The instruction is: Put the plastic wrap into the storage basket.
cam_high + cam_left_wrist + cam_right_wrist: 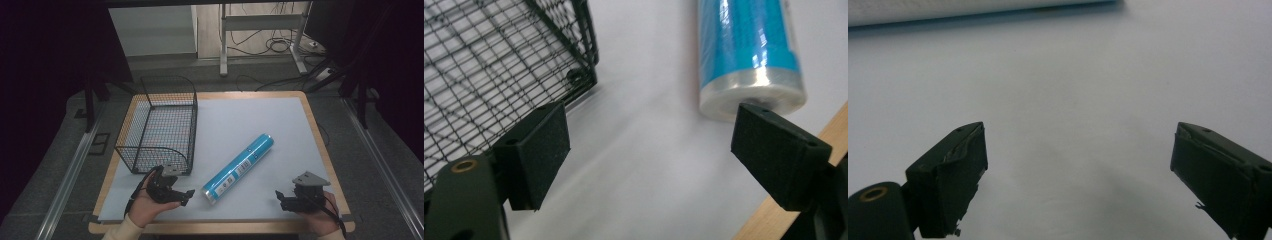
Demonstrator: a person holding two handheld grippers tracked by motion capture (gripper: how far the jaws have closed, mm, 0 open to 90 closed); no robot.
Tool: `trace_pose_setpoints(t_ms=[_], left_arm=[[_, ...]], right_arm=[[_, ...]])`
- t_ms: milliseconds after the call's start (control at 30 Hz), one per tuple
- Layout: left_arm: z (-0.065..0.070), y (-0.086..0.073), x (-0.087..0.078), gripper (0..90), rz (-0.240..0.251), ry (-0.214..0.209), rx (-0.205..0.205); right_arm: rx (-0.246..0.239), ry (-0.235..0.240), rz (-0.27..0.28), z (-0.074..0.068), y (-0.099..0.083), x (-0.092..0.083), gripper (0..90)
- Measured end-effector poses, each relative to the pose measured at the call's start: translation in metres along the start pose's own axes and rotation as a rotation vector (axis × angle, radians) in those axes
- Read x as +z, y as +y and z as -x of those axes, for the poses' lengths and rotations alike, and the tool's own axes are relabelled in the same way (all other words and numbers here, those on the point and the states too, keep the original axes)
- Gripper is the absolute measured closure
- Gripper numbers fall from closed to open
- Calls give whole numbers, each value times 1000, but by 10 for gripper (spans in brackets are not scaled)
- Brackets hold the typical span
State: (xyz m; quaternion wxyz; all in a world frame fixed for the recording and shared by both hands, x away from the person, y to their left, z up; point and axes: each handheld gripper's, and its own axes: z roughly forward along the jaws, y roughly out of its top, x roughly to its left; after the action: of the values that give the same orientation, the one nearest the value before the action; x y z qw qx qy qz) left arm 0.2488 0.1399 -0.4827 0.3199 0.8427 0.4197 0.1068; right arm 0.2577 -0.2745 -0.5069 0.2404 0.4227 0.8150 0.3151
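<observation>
A blue plastic-wrapped roll [239, 167] lies diagonally on the white mat, its near end toward the front edge. A black wire basket [159, 125] stands at the left of the mat. My left gripper [186, 195] rests near the front edge, just in front of the basket and left of the roll's near end; its jaws stand wide apart with nothing between them. In the left gripper view the roll's end [751, 95] lies just beyond the right jaw and the basket's corner [584, 75] is at upper left. My right gripper [281, 197] sits at the front right, open and empty.
The white mat [250, 120] covers a wooden table with a rim [320, 145] showing around it. Beyond the table's far edge stand a white desk frame [260, 30] and loose cables on the floor. Bare mat lies between the two grippers.
</observation>
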Motion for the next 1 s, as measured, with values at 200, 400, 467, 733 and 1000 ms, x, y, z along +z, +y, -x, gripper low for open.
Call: trace_pose_setpoints(t_ms=[200,400,467,733,1000], left_arm=[[7,13,-8,154,-15,-26,26],[12,23,-8,154,-24,-39,55],[14,26,-7,154,-20,-47,58],[20,44,-3,153,-25,-63,78],[22,53,4,152,-42,-72,84]], right_arm=[[-4,1,-4,-1,0,0,86],[-2,0,-6,-1,0,1,87],[-2,-1,-6,-1,0,1,87],[-3,-1,-6,-1,0,0,87],[-5,-4,1,-1,0,0,88]])
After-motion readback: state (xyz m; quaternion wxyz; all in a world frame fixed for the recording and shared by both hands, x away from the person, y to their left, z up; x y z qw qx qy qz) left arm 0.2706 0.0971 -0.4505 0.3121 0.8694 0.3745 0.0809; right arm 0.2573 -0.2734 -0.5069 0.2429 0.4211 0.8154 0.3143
